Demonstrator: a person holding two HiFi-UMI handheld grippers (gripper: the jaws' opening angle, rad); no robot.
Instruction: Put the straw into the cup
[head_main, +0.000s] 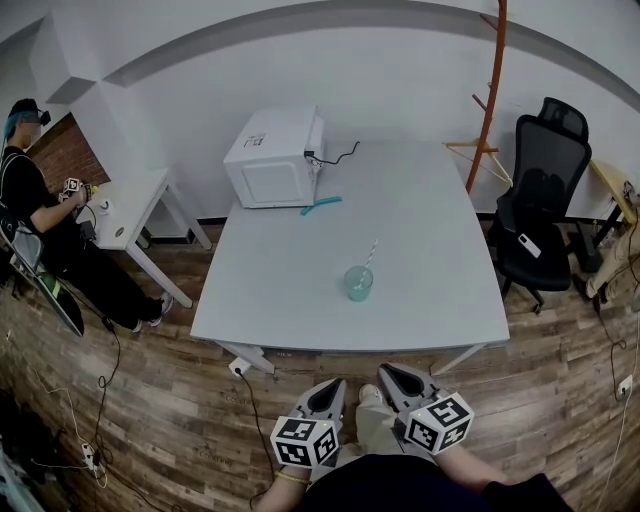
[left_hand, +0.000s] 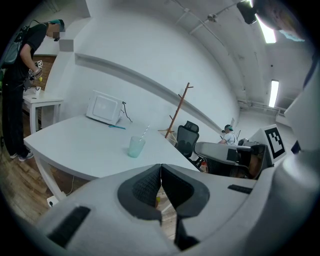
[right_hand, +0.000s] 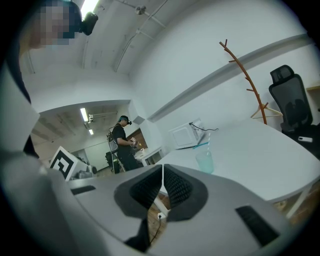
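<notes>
One white tabletop (head_main: 300, 300) carries four things. One pale green see-through cup (head_main: 358, 283) stands near the middle, a little toward the near edge. One striped straw (head_main: 371, 252) already stands in the cup, leaning up and away over the rim. One white microwave (head_main: 275, 157) sits at the far left corner. One teal strip (head_main: 321, 204) lies just beside the microwave. There are two claws, both held over the wood floor (head_main: 150, 400) just short of the tabletop's near edge and well apart from the cup. The left claw (head_main: 335, 388) has its jaws pressed together with nothing between them, as its own view shows (left_hand: 160, 167). The right claw (head_main: 390, 375) is likewise closed tight and empty (right_hand: 162, 167). Each claw bears one marker cube, two in all. To the right stand one black chair (head_main: 545, 190) and one orange coat stand (head_main: 490, 90). At the far left, one person (head_main: 40, 220) is at one small side table (head_main: 130, 205).
</notes>
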